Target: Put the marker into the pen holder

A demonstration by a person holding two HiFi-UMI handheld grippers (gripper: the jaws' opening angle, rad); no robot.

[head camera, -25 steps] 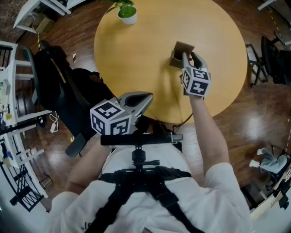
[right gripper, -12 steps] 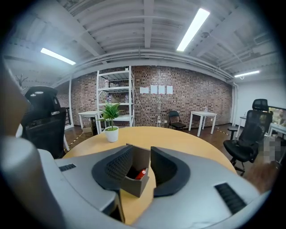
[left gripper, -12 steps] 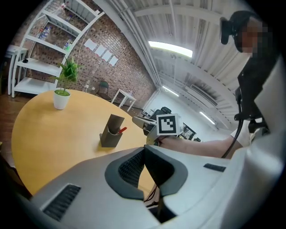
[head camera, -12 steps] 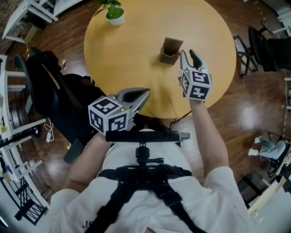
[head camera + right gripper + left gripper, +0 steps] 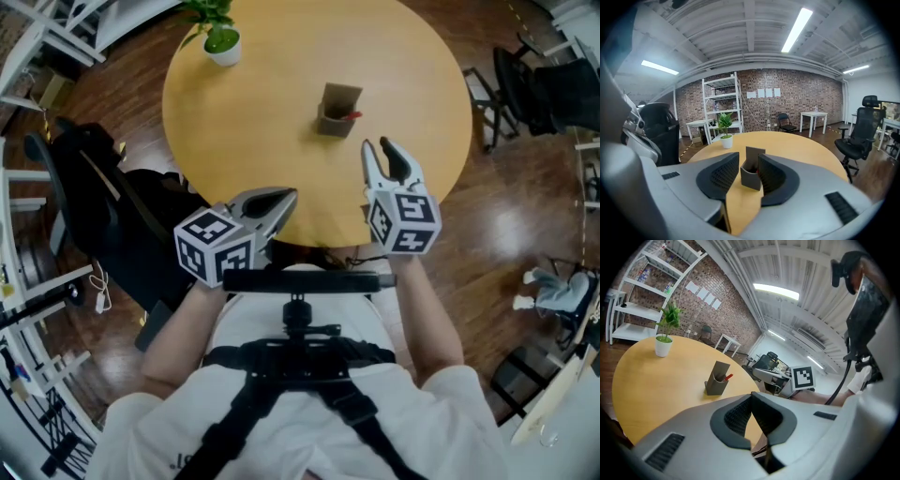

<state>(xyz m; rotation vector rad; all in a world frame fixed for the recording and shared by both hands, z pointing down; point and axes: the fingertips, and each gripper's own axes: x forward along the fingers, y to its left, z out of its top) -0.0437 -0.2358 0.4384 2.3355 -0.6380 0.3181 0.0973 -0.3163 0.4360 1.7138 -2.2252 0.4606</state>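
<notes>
The left tool [image 5: 287, 196] hangs clenched and empty over the near edge of the round wooden surface [image 5: 244, 131]. Beside it, the right tool [image 5: 378, 148] is released and holds nothing. Farther on, well apart from both, the pen holder [image 5: 334, 112] stands upright with the red marker [image 5: 351, 115] inside. A potted plant [image 5: 221, 39] sits at the far rim.

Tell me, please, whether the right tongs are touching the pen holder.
Apart. The head view shows bare table between the open right tongs and the pen holder.
</notes>
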